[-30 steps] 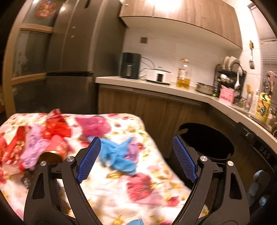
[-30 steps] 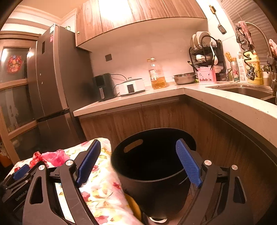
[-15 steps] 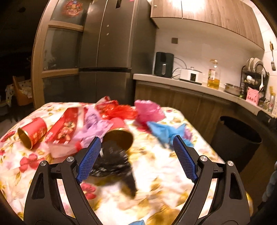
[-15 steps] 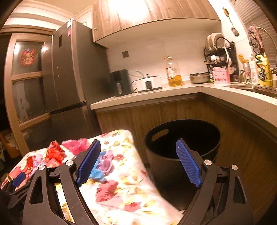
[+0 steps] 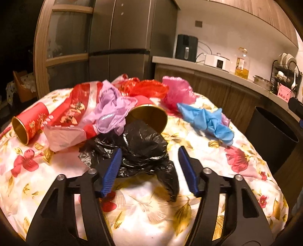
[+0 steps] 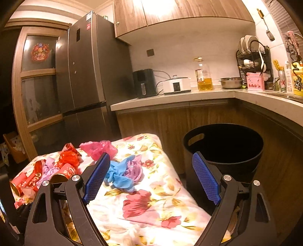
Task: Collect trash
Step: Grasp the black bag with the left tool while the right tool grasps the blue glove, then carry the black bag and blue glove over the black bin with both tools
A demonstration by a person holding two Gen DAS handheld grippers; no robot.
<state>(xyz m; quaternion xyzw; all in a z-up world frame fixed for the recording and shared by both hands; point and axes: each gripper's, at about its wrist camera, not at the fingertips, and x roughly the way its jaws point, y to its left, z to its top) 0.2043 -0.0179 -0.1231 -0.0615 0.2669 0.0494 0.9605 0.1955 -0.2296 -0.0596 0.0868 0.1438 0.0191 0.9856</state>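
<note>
My left gripper has just been closing, jaws about half open around the near edge of the black bag on the bench, pads not pressing yet - I'd push deeper into the bunched middle before clamping, so it doesn't pinch a loose flap. My right gripper is wide open, empty, above the bench near the blue bag - bin stands right of the bench.

A warm-lit kitchen: a tall dark steel fridge stands beside a wood-framed glass door. An L-shaped pale counter tops wood-grain cabinets, with matching wall cupboards above white tiled wall. A dish rack sits in the corner
</note>
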